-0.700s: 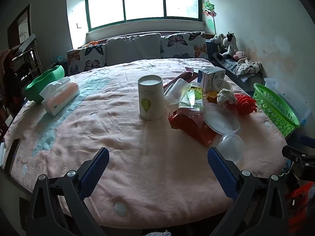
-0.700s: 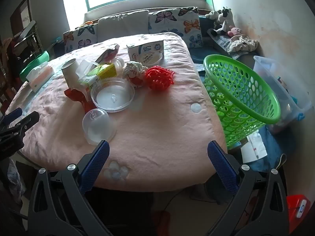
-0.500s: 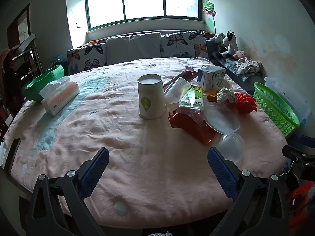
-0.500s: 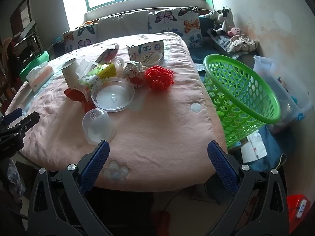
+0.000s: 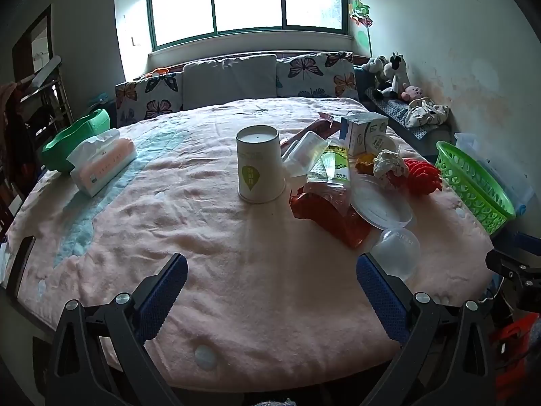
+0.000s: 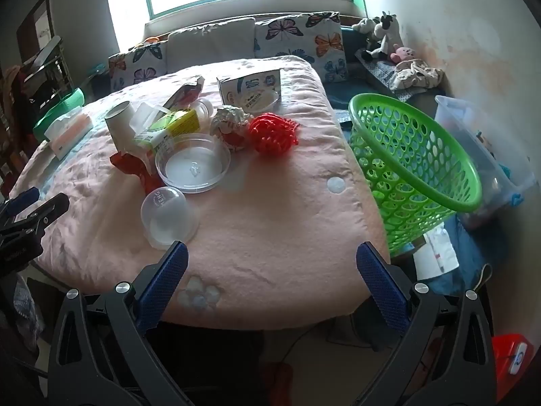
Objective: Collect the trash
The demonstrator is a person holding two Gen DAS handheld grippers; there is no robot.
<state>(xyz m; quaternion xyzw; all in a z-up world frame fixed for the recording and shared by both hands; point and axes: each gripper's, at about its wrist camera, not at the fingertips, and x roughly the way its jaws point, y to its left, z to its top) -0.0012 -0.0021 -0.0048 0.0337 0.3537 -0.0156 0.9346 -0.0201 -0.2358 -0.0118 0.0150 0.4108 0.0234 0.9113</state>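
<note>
both tools hang at the near edge of a bed covered with a pink blanket. the left tool stands spread as wide as it goes, with only blanket between its blue pads. the right tool is spread just as wide and grips nothing either.

taking the upturned paper cup as landmark: nearest the tools, right of the cup and toward the near edge, lies a clear plastic dome cup on its side, just beyond the right tool's left pad. beyond it, a round clear plastic lid rests partly on a red crumpled wrapper, both just right of the cup. touching the cup's right side are a clear plastic container and a green-and-yellow carton, leaning on one another. further right of the cup sit a crumpled white-and-red paper ball and, just beside it, a red mesh bundle. behind those, right of the cup and farther back, stands a white and blue box, with a red-edged packet near it.

off the bed's right side, well apart from the cup, a green perforated basket tilts toward the bed. well to the cup's left lies a pink tissue pack, with a green basin just behind it. farthest back, butterfly pillows line the head of the bed under the window.
</note>
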